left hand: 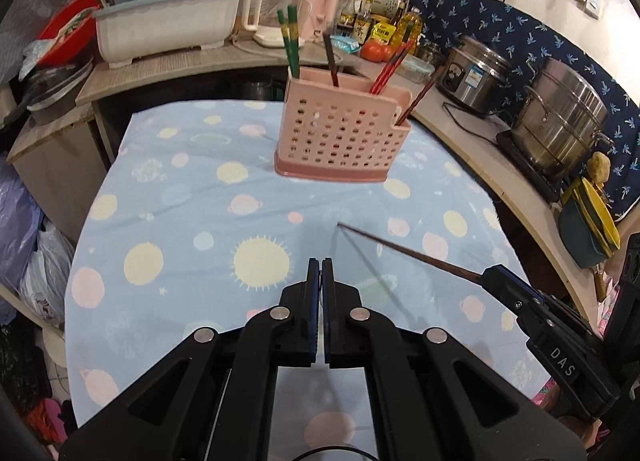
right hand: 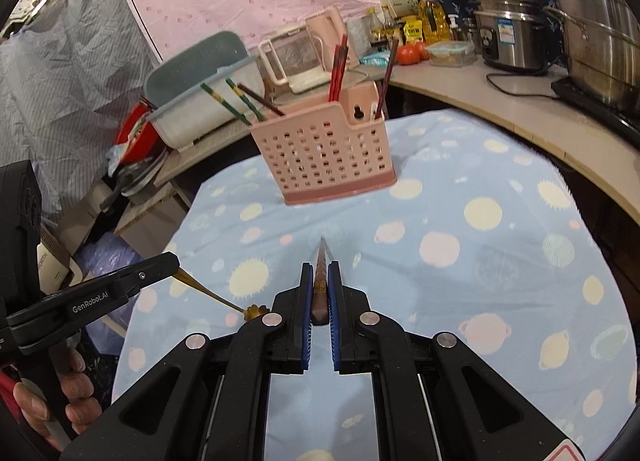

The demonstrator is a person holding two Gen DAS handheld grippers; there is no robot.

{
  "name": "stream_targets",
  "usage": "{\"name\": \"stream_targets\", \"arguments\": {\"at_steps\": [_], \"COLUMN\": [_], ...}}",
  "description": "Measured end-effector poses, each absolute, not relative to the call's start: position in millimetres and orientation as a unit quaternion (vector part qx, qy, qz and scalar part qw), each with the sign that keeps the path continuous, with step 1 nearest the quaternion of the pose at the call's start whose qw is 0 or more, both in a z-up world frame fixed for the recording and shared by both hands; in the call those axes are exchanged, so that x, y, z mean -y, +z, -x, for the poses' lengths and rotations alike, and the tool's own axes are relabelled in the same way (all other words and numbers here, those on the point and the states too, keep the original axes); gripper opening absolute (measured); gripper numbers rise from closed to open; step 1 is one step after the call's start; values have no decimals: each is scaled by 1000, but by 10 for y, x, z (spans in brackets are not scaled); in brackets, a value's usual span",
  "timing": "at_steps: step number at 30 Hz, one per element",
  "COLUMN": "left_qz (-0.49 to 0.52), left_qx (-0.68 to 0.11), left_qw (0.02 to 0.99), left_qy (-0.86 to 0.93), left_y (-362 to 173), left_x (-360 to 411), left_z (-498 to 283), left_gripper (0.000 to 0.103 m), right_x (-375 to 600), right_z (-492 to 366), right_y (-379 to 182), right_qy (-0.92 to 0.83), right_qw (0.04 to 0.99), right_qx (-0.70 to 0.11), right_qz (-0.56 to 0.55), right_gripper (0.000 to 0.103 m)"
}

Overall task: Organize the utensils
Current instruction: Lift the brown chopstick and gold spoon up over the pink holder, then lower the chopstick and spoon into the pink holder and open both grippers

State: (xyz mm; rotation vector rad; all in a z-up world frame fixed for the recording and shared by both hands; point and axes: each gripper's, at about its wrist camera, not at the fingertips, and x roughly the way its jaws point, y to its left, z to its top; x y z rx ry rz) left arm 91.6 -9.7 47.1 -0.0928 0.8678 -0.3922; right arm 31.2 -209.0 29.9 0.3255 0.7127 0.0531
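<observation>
A pink perforated utensil holder point(left hand: 342, 133) stands on the far part of the blue planet-print tablecloth point(left hand: 180, 221); it also shows in the right wrist view point(right hand: 324, 153). It holds green, red and dark chopsticks. My right gripper point(right hand: 320, 273) is shut on a dark brown chopstick point(right hand: 322, 261) that points toward the holder; from the left wrist view this chopstick point(left hand: 400, 249) sticks out leftward over the cloth. My left gripper point(left hand: 321, 265) is shut, and in the right wrist view it point(right hand: 176, 265) holds a thin golden-brown utensil point(right hand: 212, 291) with an ornate end.
A counter curves around the table's far and right sides with a steel pot point(left hand: 560, 117), a rice cooker point(left hand: 472, 73), bottles, tomatoes and a grey dish basin point(left hand: 168, 21). Bags and clutter lie left of the table.
</observation>
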Motion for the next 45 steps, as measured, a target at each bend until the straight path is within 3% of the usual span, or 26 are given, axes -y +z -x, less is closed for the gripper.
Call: {"name": "stream_targets", "arguments": {"at_steps": [30,38,45], "left_qz": [16,9,4], "left_qx": [-311,-313,-335], "left_qw": [931,931,924], "left_qy": [-192,-185,-183], "left_y": [1815,1864,1662], "left_x": [573,751,880], "left_z": [-2036,-2485,-2777], "left_gripper": [1,1,1], "right_x": [2604,2636,2580], "right_z": [-1489,-1956,-2342], "right_y": [1756,2040,1890], "right_qy": [14,15,11], "right_qw": [967,973,971], "right_qx": [-206,-171,-186], "right_qz": [-150,-155,-149], "right_gripper": [7,7,7]}}
